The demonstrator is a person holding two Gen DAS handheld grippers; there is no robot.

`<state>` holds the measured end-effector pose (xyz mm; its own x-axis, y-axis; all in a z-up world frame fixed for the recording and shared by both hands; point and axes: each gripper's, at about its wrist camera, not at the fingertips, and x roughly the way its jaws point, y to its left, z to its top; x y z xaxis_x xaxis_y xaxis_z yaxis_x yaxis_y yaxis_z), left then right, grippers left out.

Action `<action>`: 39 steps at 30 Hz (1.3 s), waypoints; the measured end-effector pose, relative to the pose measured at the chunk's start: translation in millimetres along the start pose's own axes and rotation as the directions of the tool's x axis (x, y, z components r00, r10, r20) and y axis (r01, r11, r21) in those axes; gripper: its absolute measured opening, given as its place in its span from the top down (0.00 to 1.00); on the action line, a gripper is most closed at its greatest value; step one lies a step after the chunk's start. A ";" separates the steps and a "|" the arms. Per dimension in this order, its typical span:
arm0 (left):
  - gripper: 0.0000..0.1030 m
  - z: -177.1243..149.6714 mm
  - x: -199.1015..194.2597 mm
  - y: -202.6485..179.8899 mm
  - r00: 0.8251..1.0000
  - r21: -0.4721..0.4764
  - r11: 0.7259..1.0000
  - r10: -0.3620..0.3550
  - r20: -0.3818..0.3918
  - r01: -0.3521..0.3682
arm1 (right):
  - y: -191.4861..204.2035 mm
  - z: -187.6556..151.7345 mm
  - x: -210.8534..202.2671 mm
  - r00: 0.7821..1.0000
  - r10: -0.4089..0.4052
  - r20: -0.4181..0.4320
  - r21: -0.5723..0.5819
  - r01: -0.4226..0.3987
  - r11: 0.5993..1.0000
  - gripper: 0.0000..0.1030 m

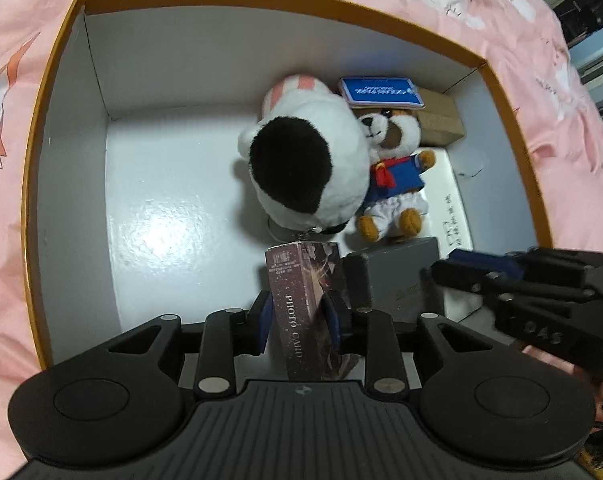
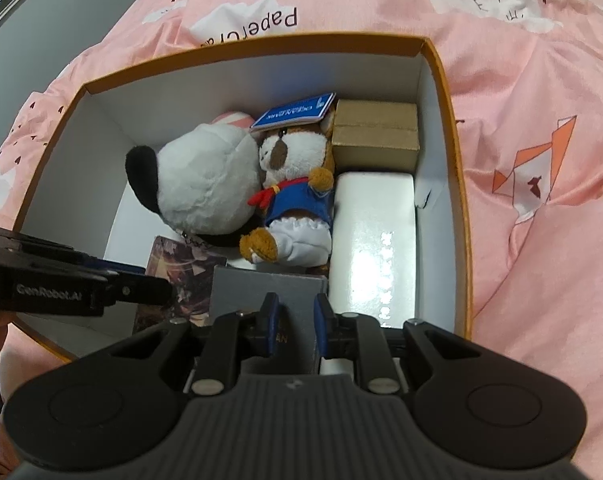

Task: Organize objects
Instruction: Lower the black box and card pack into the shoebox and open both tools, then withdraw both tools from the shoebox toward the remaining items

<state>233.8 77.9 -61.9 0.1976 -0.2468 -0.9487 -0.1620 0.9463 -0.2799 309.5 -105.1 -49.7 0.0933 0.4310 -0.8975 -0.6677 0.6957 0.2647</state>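
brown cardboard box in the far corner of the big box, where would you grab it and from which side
Grip the brown cardboard box across its long top edges, coming straight down from above: the wall of the big box, the white box and the bear plush block its sides.

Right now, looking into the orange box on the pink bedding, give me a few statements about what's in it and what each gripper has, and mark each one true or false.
1. The photo card box stands between the left gripper fingers. True.
2. The right gripper is around the black-and-white plush. False: it is around a grey box.
3. The blue card rests above the small bear plush head. True.
4. The brown cardboard box lies outside the orange box. False: it sits in a far corner inside.
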 end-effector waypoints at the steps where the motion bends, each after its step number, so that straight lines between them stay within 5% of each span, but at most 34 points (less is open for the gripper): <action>1: 0.70 1.1 1.5 1.4 1.000 -0.006 1.000 0.008 -0.008 -0.009 | 0.1 0.5 -0.9 1.000 -0.006 0.005 -0.003 0.006 1.000 0.79; 8: 0.71 2.5 14.7 2.0 0.996 0.005 0.999 0.044 -0.073 -0.043 | 2.3 -0.7 -3.5 0.999 -0.026 0.021 -0.030 0.027 0.999 0.76; 20: 0.70 1.3 18.5 11.7 0.995 -0.075 0.997 -0.006 -0.100 -0.001 | 4.1 -4.6 0.7 1.000 -0.023 0.015 -0.037 0.024 0.999 0.76; 24: 0.70 -5.5 10.4 17.4 0.999 -0.088 0.996 -0.022 -0.045 0.018 | 6.9 -7.2 -7.1 0.999 -0.011 0.041 -0.039 0.013 0.999 0.76; 27: 0.71 -18.3 -12.1 12.6 0.996 -0.064 0.998 -0.011 0.093 0.017 | 11.3 -10.5 -21.6 0.997 -0.005 0.083 -0.041 0.009 0.999 0.76; 33: 0.70 -57.5 -70.9 -20.9 0.930 0.078 0.997 -0.032 0.366 0.004 | 22.0 -30.6 -59.1 0.978 0.032 0.207 -0.053 -0.022 0.998 0.68; 39: 0.68 -91.5 -87.6 -60.7 0.855 0.173 0.985 -0.069 0.513 -0.025 | 36.9 -71.9 -98.9 0.917 0.047 0.395 -0.070 -0.021 0.997 0.57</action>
<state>137.9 23.0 24.7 0.6765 -0.1690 -0.7168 0.0030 0.9739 -0.2268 222.5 -163.4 23.4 0.3465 0.6550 -0.6715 -0.7192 0.6451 0.2581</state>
